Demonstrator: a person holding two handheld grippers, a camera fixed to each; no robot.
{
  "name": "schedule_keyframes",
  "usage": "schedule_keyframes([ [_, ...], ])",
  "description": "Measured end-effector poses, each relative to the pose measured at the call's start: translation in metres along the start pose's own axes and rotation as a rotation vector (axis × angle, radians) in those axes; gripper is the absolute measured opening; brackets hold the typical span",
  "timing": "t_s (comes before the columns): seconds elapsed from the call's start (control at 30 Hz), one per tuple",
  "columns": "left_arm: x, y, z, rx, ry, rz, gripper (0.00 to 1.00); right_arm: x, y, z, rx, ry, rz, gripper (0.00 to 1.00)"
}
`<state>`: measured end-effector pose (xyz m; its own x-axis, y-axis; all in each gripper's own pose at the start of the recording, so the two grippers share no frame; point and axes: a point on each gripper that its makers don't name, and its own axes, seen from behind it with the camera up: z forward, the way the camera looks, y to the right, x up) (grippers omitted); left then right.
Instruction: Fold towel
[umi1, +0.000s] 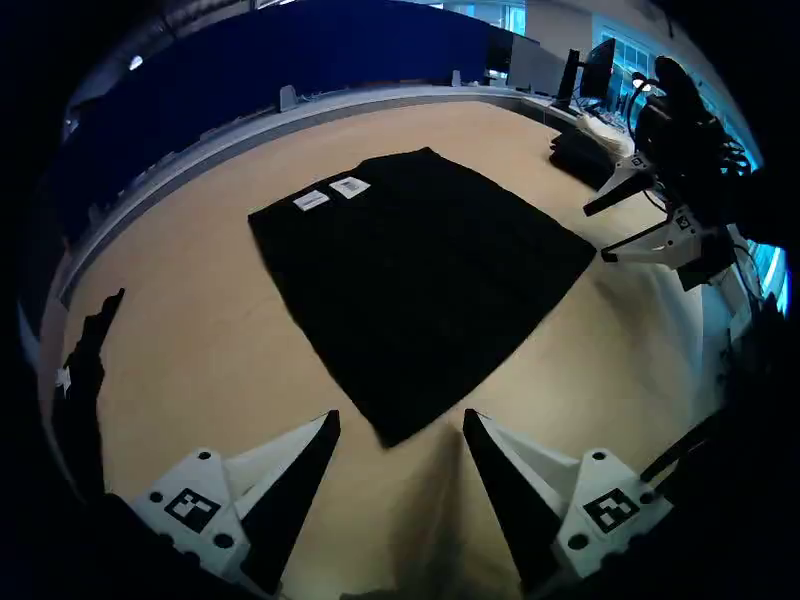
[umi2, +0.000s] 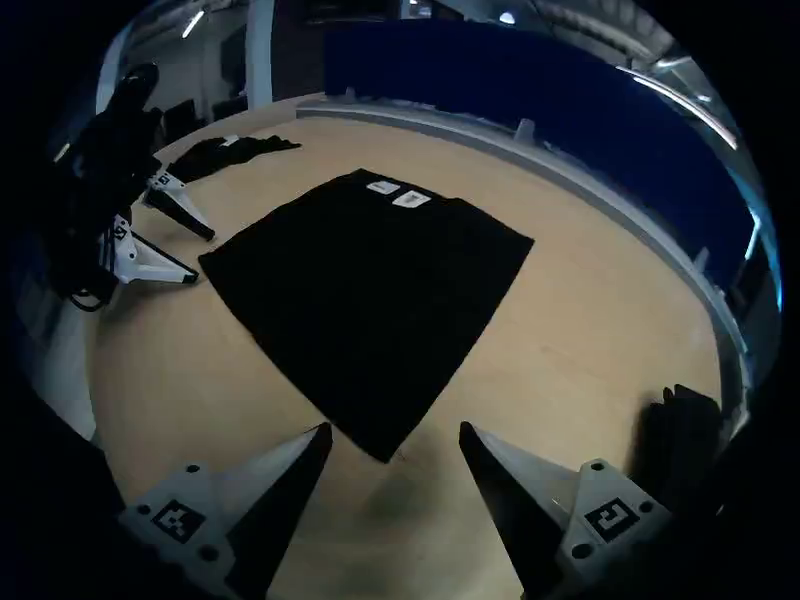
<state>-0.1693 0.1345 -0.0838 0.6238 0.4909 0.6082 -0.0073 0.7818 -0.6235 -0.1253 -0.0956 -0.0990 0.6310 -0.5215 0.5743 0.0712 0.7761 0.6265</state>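
The left gripper (umi1: 400, 450) hung low over the table (umi1: 200, 330) with its jaws spread wide and nothing held. The near corner of the towel (umi1: 420, 280) lay just ahead of the gap between its tips. The right gripper (umi2: 395, 460) was likewise parted and empty, and another corner of the same towel lay between its tips. The towel, black and one layer thick, lay spread flat in the middle of the pale wooden top. Two white labels (umi2: 397, 193) sat side by side near its far edge. Each gripper showed in the other's view, off beside a side corner of the towel and above the wood. A dark heap (umi2: 680, 425), perhaps more cloth, lay near the table's edge, and a dark cloth (umi2: 230, 150) lay farther back. A blue partition (umi1: 300, 50) ran behind the table, with monitors (umi1: 600, 65) past it.
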Motion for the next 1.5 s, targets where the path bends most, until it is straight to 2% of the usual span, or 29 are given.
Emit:
schedule_keyframes([
  [0.2,-0.004,0.004,0.003,-0.011,-0.016,0.005,0.86,-0.008,-0.001,0.005,0.007,-0.013,0.007,0.95],
  [0.4,-0.005,0.002,0.004,0.004,-0.026,0.014,0.8,-0.013,-0.003,0.009,0.024,-0.028,0.017,0.82],
  [0.53,-0.005,0.002,0.005,0.012,-0.034,0.02,0.69,-0.016,-0.005,0.012,0.034,-0.036,0.029,0.72],
  [0.6,-0.005,0.003,0.005,0.012,-0.035,0.022,0.59,-0.016,-0.006,0.012,0.039,-0.039,0.033,0.69],
  [0.67,-0.006,0.003,0.005,0.013,-0.036,0.023,0.49,-0.016,-0.006,0.011,0.042,-0.039,0.036,0.63],
  [0.77,-0.006,0.004,0.005,0.013,-0.039,0.026,0.46,-0.016,-0.005,0.011,0.042,-0.038,0.036,0.54],
  [0.87,-0.006,0.005,0.006,0.01,-0.042,0.032,0.43,-0.015,-0.004,0.011,0.04,-0.042,0.038,0.4],
  [0.97,-0.006,0.006,0.007,0.006,-0.044,0.041,0.35,-0.015,-0.003,0.011,0.039,-0.043,0.041,0.26],
  [1.07,-0.006,0.008,0.008,0.002,-0.045,0.052,0.24,-0.015,-0.002,0.012,0.037,-0.044,0.044,0.17],
  [1.27,-0.005,0.007,0.009,0.014,-0.045,0.057,0.1,-0.014,-0.002,0.011,0.037,-0.042,0.064,0.13],
  [1.5,-0.003,0.002,0.003,0.035,-0.041,0.053,0.06,-0.015,-0.005,0.008,0.053,-0.041,0.081,0.11],
])
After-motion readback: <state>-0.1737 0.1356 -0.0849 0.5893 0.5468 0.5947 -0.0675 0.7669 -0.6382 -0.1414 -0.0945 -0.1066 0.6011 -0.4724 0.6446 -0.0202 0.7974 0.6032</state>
